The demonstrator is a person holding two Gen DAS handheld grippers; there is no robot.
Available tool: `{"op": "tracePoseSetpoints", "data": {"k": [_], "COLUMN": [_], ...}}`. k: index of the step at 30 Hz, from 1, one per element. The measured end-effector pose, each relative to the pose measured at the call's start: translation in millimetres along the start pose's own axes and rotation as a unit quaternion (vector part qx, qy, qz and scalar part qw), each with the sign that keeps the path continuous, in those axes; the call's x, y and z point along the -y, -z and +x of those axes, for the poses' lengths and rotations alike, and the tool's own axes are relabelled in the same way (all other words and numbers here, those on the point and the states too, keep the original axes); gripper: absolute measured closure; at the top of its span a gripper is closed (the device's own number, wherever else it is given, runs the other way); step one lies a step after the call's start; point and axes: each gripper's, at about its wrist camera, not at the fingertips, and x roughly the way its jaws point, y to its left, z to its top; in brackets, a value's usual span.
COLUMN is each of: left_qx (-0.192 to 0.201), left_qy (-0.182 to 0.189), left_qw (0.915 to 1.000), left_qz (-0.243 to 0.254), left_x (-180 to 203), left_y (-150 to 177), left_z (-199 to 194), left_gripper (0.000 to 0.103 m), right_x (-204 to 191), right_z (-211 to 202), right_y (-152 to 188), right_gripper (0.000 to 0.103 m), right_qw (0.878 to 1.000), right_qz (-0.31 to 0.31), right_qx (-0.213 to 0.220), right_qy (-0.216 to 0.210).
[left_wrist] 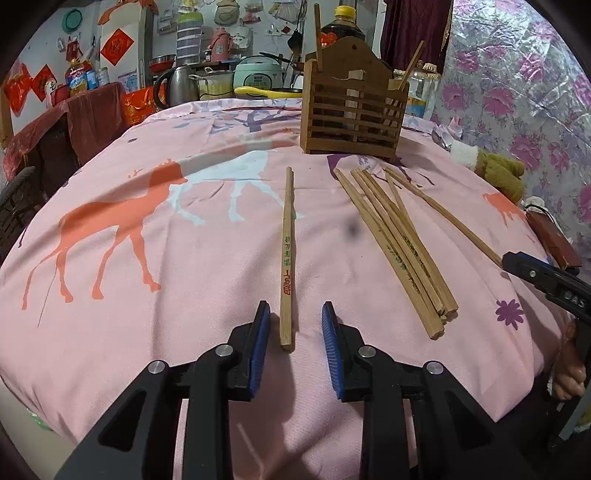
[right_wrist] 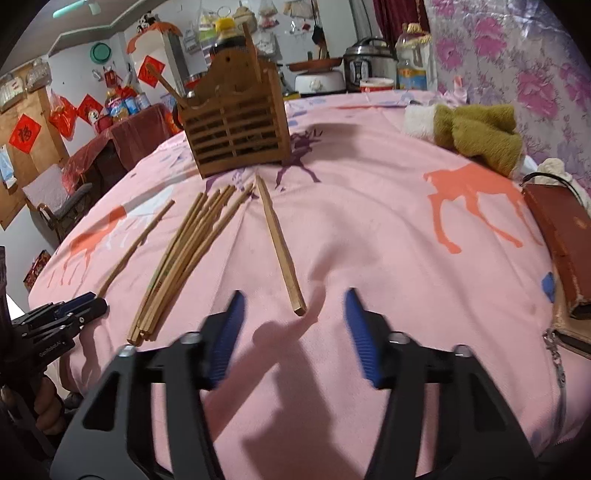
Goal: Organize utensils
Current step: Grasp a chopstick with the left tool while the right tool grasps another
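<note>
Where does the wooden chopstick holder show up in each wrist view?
Left wrist: the wooden chopstick holder stands upper centre-right, beyond the loose chopsticks.
Right wrist: the holder stands upper centre-left, again beyond the loose chopsticks.
Shared landmark: the dark bottle with a yellow cap right behind the holder.

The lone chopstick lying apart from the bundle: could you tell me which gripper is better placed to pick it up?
Left. The left gripper is open with the lone chopstick's near end between its fingers.
</note>
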Motion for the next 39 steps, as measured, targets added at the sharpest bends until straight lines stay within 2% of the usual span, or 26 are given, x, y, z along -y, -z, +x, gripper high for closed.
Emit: {"op": "tracePoseSetpoints", "data": {"k": [3, 5, 9, 14, 19, 22, 24, 27, 29, 30, 31, 39], "left_qx": [0.000, 0.000, 0.000, -0.001, -0.004, -0.004, -0.004, -0.003, -0.003, -0.003, -0.004, 0.015], "left_qy": [0.000, -0.001, -0.001, -0.002, 0.002, 0.005, 0.007, 0.009, 0.008, 0.007, 0.007, -0.008], "left_qw": [1.0000, 1.0000, 1.0000, 1.0000, 1.0000, 1.0000, 1.0000, 0.9999, 1.0000, 1.0000, 1.0000, 0.9998], "left_qz": [0.001, 0.002, 0.002, 0.002, 0.005, 0.005, 0.004, 0.003, 0.003, 0.003, 0.004, 0.008], "left_x": [0, 0, 0, 1, 0, -1, -2, -2, -2, -2, -2, 2], "left_y": [0, 0, 1, 1, 4, 6, 6, 6, 6, 6, 6, -7], "left_z": [0, 0, 0, 0, -3, -5, -5, -6, -6, -6, -5, -25], "left_gripper": [0.074, 0.074, 0.074, 0.074, 0.074, 0.074, 0.074, 0.074, 0.083, 0.093, 0.096, 0.097], "right_x": [-5, -9, -11, -7, -10, -10, -10, -11, -12, -12, -12, -5], "right_z": [3, 3, 9, 26, 20, 18, 18, 15, 14, 13, 12, -12], "right_y": [-4, -7, -15, -14, -5, -4, -4, -2, -1, -1, -1, -12], "right_gripper": [0.081, 0.083, 0.083, 0.083, 0.084, 0.087, 0.092, 0.094, 0.097, 0.097, 0.097, 0.097], "right_qw": [1.000, 1.000, 1.000, 0.999, 0.999, 0.999, 0.999, 0.998, 0.998, 0.998, 0.998, 0.999], "right_qz": [-0.008, -0.018, -0.020, -0.017, -0.036, -0.040, -0.040, -0.045, -0.047, -0.047, -0.047, -0.029], "right_qx": [0.002, 0.010, 0.010, -0.038, -0.030, -0.026, -0.025, -0.021, -0.020, -0.018, -0.017, 0.017], "right_qy": [-0.003, -0.005, 0.004, 0.013, 0.023, 0.027, 0.026, 0.028, 0.028, 0.028, 0.028, 0.020]}}
